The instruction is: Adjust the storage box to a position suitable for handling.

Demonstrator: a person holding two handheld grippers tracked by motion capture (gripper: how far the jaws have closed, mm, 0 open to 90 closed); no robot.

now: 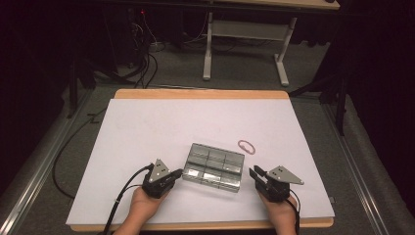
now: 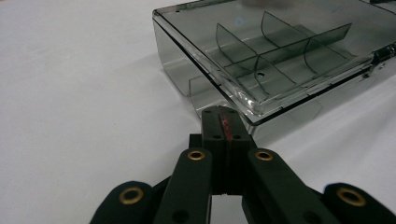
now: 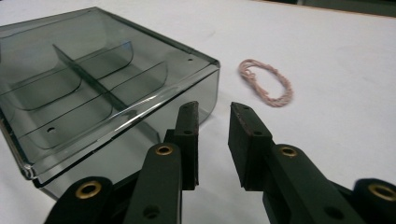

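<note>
- The clear smoked-plastic compartment box (image 1: 214, 167) lay closed at the near middle of the white table sheet (image 1: 147, 127), its lid down over curved inner dividers; the compartments seen through the lid looked empty.
- The left gripper (image 1: 177, 172) sat at the box's nine o'clock end, jaws pressed together with nothing between them, tips just beside or touching the box's lower corner (image 2: 247, 114); I could not tell which.
- The right gripper (image 1: 253, 173) sat at the box's three o'clock end, jaws spread a little and empty, just short of the box's side wall (image 3: 205, 93).
- A pink loop of cord or rubber band (image 1: 246, 146) lay loose on the sheet at about one o'clock from the box, near but apart from it.
- Judged step: both grippers were bracketing the box before opening it, with the loop the likely item to go in.
- The next move probably called for one gripper steadying the box while the other caught the thin lid lip (image 3: 140, 116); the slick plastic might slide.
- Room: the sheet was bare from ten to two o'clock beyond the box, while its near edge (image 1: 205, 219) ran close behind both hands at six o'clock.
</note>
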